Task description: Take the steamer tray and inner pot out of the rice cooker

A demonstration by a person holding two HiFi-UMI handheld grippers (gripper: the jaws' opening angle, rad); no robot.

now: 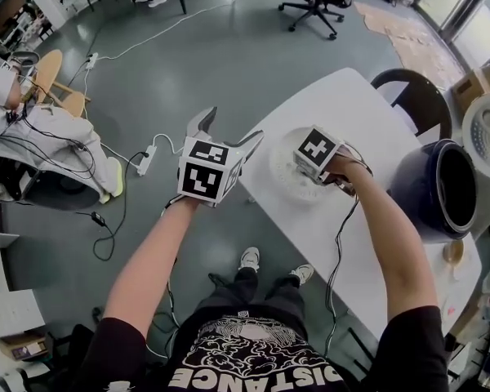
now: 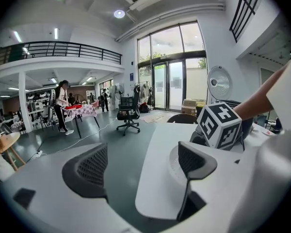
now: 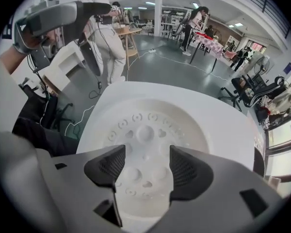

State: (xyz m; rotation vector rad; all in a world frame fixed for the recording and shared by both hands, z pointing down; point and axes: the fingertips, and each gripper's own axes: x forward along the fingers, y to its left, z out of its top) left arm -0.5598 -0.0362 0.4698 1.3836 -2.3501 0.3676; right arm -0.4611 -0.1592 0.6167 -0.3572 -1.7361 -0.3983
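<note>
The right tongs (image 3: 143, 165) hang low over the steamer tray (image 3: 144, 123). Their jaws stand moderately apart and pinch nothing: the tray's dimpled, perforated floor shows plainly in the gap between them. The tray lies flat on the white desk (image 1: 343, 104), right under these tongs and close to the desk's near corner. It seems to have been put there because that is bare surface, well away from the cooker, and a spot the right hand (image 1: 343, 172) reaches easily. With the tray resting on its own and the jaws spread, I judge the tray half of the task as good as done.

The left tongs (image 2: 140, 164) are spread wide and empty. Only floor and the desk's edge show between their pads. They are held off the desk, to the left of the right tongs and a little nearer the person. I take this for a waiting posture that keeps them out of the right arm's way.

The dark blue rice cooker (image 1: 416, 194) stands on the far side of the right tongs from the left pair, at the desk's other end, with its white lid (image 1: 486, 129) thrown back. Its mouth is therefore open from above. The dark wall inside it looks like the inner pot (image 1: 464, 178), not yet lifted out, though I cannot tell that for certain. The next move would call for a reach across to that rim.
</note>
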